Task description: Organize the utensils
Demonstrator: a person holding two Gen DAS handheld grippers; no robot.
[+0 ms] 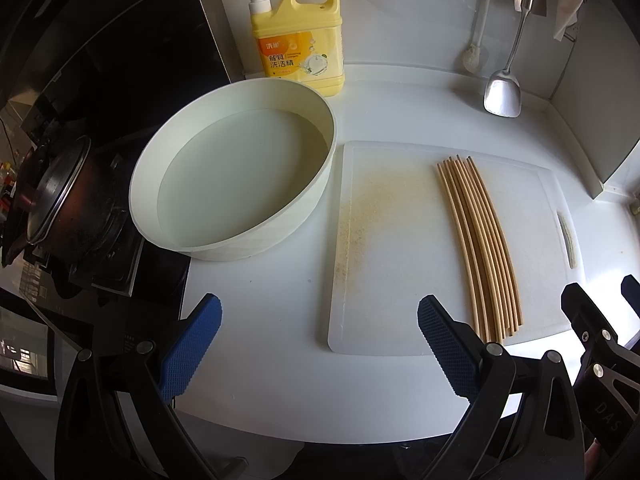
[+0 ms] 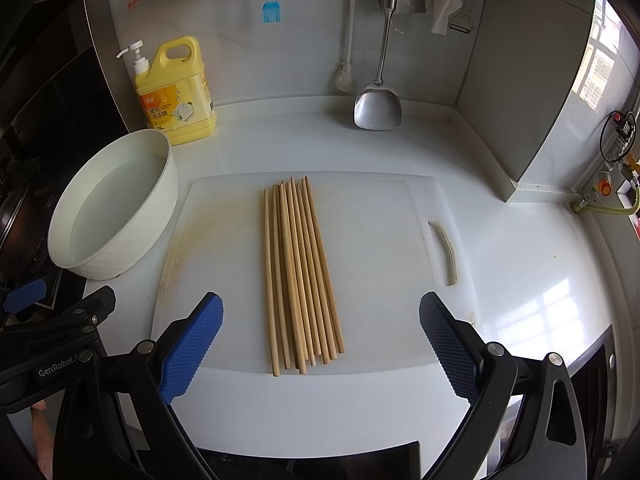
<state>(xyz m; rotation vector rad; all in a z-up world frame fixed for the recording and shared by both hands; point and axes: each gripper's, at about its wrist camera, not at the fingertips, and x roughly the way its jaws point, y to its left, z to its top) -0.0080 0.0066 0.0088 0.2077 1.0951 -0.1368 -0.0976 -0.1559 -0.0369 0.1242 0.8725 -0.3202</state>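
Simply slim wooden chopsticks (image 2: 300, 276) — bundled lengthwise on smooth white cutting board (image 2: 380, 220).

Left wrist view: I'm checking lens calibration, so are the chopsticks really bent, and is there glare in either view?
Left wrist view: the chopsticks bow only from fisheye distortion near the frame side. Right wrist view: centred, they look straight on the cutting board, and window light throws a bright reflection on the counter at lower right; the window itself is blown out.

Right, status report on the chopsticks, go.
Left gripper open, right gripper open, both empty. Chopsticks bundled flat on the cutting board, untouched. Basin beside board; nothing blocking.
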